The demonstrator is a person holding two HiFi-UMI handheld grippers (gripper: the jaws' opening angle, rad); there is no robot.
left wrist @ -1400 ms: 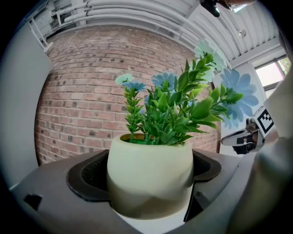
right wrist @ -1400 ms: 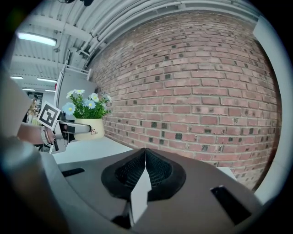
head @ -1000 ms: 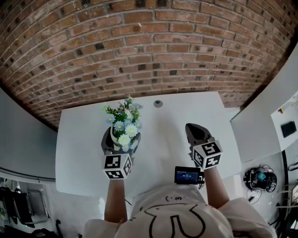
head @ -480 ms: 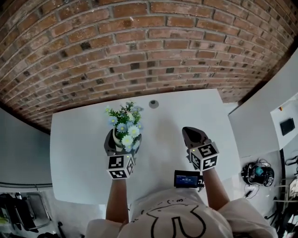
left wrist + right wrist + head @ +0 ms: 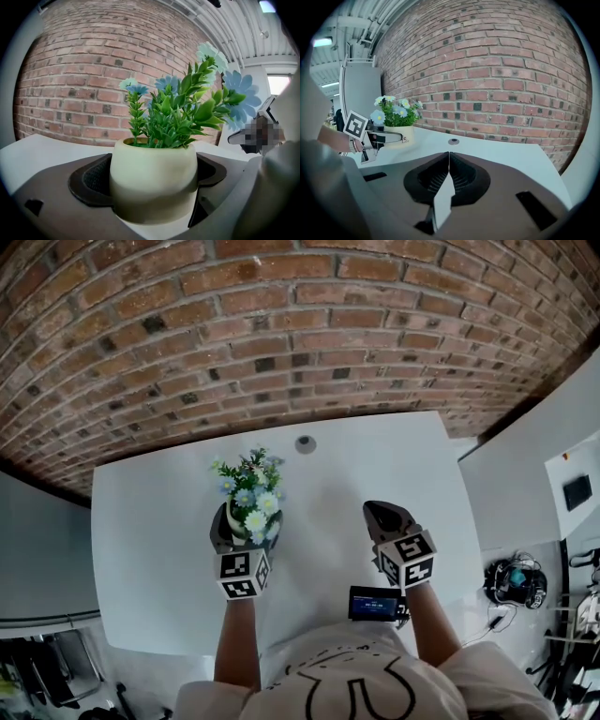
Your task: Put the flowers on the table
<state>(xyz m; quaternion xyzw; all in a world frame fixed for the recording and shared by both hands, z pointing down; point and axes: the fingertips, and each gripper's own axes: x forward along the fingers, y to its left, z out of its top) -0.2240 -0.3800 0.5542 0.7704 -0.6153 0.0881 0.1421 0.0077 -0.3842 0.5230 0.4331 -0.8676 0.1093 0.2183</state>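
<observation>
A cream pot of blue and white flowers (image 5: pixel 250 507) with green leaves is held over the white table (image 5: pixel 150 559). My left gripper (image 5: pixel 246 532) is shut on the pot, which fills the space between its jaws in the left gripper view (image 5: pixel 153 180). From the right gripper view the flower pot (image 5: pixel 397 126) shows at the left, close above the tabletop or on it. My right gripper (image 5: pixel 382 517) hovers over the table's right half, its jaws shut together with nothing between them (image 5: pixel 449 154).
A red brick wall (image 5: pixel 281 324) stands behind the table. A small round grey fitting (image 5: pixel 305 442) sits near the table's far edge. A small black device with a screen (image 5: pixel 376 603) hangs at the person's chest. White panels stand to the right.
The table has slid a little up and left in the head view. Both grippers and the pot keep nearly the same stance.
</observation>
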